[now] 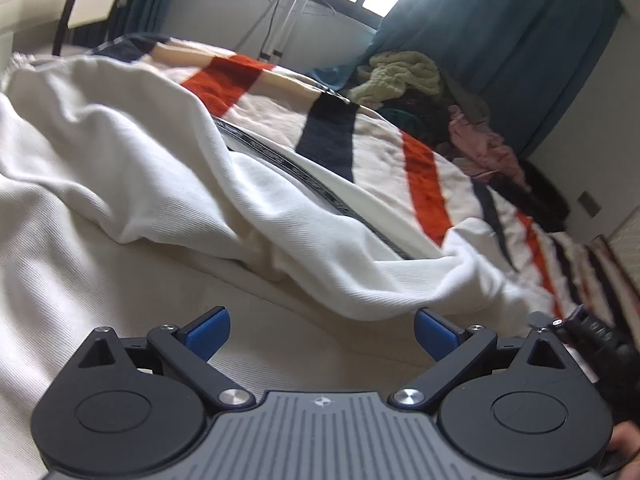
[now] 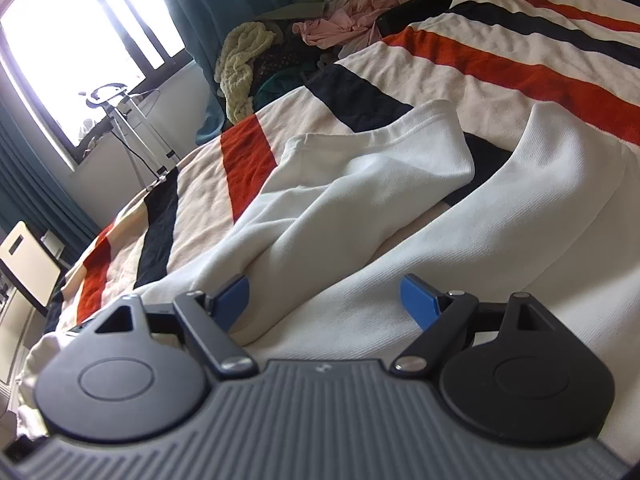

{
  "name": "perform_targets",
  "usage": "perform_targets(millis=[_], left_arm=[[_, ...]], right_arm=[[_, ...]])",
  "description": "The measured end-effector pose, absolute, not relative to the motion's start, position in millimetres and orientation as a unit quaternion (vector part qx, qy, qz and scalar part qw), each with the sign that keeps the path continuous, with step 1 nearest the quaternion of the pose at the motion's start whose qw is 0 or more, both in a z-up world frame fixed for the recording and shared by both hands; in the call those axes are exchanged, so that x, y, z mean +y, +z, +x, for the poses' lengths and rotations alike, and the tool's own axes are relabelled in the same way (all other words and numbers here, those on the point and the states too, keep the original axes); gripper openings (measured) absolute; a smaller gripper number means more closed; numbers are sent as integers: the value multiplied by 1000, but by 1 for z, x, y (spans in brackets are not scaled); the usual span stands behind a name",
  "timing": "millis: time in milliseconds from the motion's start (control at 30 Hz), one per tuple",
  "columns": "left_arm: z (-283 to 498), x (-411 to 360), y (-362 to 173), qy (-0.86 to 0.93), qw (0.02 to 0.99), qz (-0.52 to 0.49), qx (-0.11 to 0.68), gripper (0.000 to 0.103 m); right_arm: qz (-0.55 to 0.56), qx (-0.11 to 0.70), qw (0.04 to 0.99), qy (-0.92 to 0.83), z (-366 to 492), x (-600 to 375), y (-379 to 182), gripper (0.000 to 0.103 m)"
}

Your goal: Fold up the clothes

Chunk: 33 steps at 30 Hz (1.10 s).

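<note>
A white ribbed garment (image 1: 120,168) lies rumpled on a striped blanket (image 1: 424,184), with a black-trimmed edge showing under a fold. My left gripper (image 1: 322,334) hovers just above the garment's flat part, open, nothing between its blue pads (image 1: 210,334). In the right wrist view the same white garment (image 2: 360,200) spreads ahead, a sleeve folded across it. My right gripper (image 2: 324,304) stands open low over the cloth, its blue pads (image 2: 420,300) apart and holding nothing. At the left wrist view's right edge, part of the other gripper's black body (image 1: 600,344) shows.
A heap of unfolded clothes (image 1: 404,76), with a pale green knit and pink fabric (image 2: 344,24), sits at the bed's far edge by teal curtains (image 1: 500,32). A metal stand (image 2: 132,120) is beside the window. A chair back (image 2: 24,264) stands left of the bed.
</note>
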<state>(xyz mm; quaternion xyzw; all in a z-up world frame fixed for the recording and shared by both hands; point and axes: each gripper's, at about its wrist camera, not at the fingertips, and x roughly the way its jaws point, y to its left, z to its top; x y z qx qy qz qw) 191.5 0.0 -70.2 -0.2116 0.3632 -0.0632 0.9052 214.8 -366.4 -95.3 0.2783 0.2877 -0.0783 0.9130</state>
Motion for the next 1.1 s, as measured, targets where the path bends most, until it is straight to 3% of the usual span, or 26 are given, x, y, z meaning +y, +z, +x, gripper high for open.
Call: perform_targets(millis=[200, 367, 633, 733, 800, 833, 867, 900, 967, 1100], left_arm=[[193, 1, -53, -80, 915, -155, 364, 99], [203, 11, -66, -73, 916, -115, 378, 100], [215, 38, -86, -52, 912, -125, 388, 100], [218, 46, -87, -31, 916, -128, 379, 100], [221, 49, -89, -28, 914, -124, 385, 100], [222, 49, -90, -30, 913, -119, 390, 100], [222, 49, -91, -36, 913, -111, 391, 100], [221, 48, -92, -39, 913, -103, 392, 100], [221, 50, -92, -28, 915, -103, 390, 100], [220, 53, -91, -24, 914, -113, 389, 100]], right_arm=[[233, 283, 927, -79, 245, -359, -77, 86], [151, 304, 939, -52, 338, -332, -70, 84], [44, 420, 898, -123, 481, -307, -107, 84], [37, 447, 883, -143, 500, -309, -122, 77], [44, 438, 884, -155, 500, -310, -123, 66], [41, 428, 888, -163, 499, -310, -117, 50], [38, 418, 891, -170, 499, -311, -111, 21], [35, 409, 895, -177, 499, -311, -105, 12], [31, 386, 902, -190, 498, -312, -89, 10], [57, 296, 936, -183, 497, -325, -3, 9]])
